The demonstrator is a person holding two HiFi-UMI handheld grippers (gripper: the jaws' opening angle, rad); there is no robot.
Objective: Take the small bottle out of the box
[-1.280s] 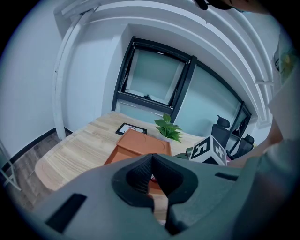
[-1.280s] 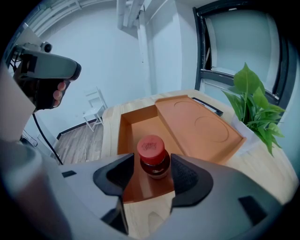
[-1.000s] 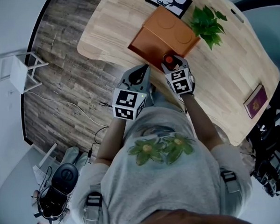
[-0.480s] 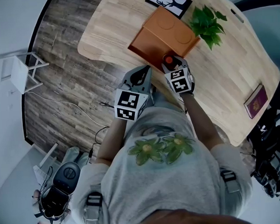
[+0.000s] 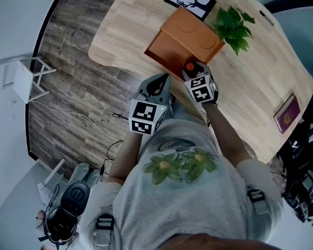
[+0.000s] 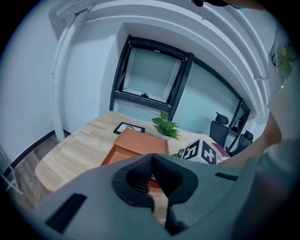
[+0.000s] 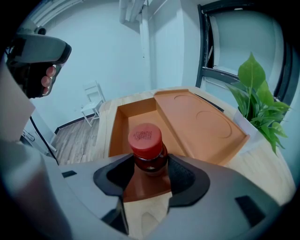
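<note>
the right gripper (image 7: 151, 172) has its jaws clamped on the small bottle (image 7: 146, 146) just under its red cap, and the bottle stands at the near end of the box (image 7: 114, 133), between its side walls; whether it is clear of the box floor cannot be told. the left gripper (image 6: 151, 177), jaws closed together on nothing, hangs just short of the box's near corner. the lid (image 7: 202, 121) lies open beside the box with the plant (image 7: 258, 104) just past it, while open table (image 5: 119, 31) runs from the box's other side to the rounded edge.

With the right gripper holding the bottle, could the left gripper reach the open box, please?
Probably yes: the left gripper hovers near the box with nothing between, though its jaws are shut.
</note>
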